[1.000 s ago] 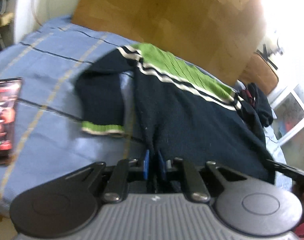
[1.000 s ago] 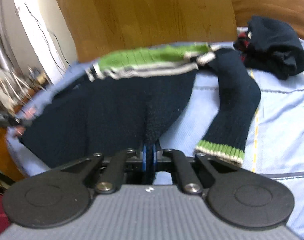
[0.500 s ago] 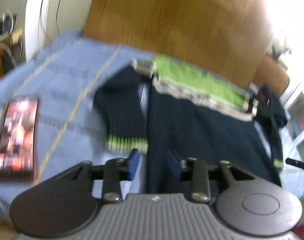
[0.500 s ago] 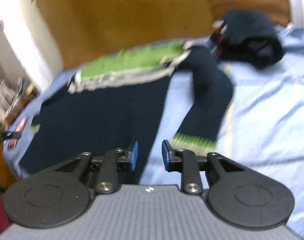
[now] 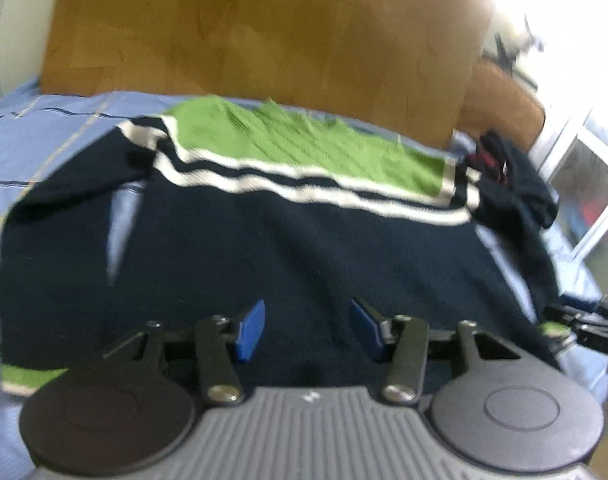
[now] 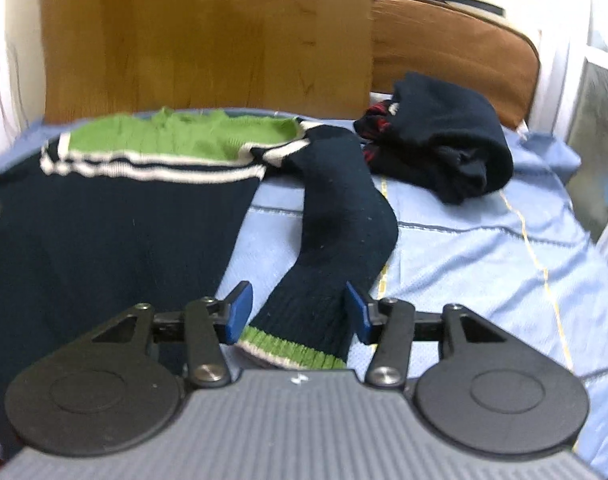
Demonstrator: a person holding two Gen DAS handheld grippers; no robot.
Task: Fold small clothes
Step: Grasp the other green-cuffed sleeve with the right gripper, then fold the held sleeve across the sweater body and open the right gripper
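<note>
Blue bedsheet (image 6: 483, 248) with thin stripes covers the bed, wooden headboard (image 5: 264, 32) behind it across the top of both views. Left wrist view: navy sweater (image 5: 284, 248) spread flat, filling the middle of the frame, green yoke with white stripes toward the headboard, one sleeve down the left edge with its green cuff at lower left. Left claw (image 5: 307, 328) sits low centre over the sweater body, jaws have just been opening, now partly apart, nothing pinched; fabric lies under the gap, pads not pressing. Right claw's tip pokes in at the right edge.

Right wrist view: sweater body at left, right sleeve (image 6: 335, 240) running down the middle onto the sheet, a bundled dark garment (image 6: 443, 152) upper right, brown cushion (image 6: 455, 48) behind it. Right claw (image 6: 296, 312) lower centre, jaws just been opening, wide apart, straddling the sleeve near its green cuff (image 6: 292, 350); pads not clamped on it.

Judgement: knit looks soft, light, floppy, grippy, will drape and stretch. Best holds are the ribbed cuff for the sleeve fold and the hem corners or shoulder seam for the body.
</note>
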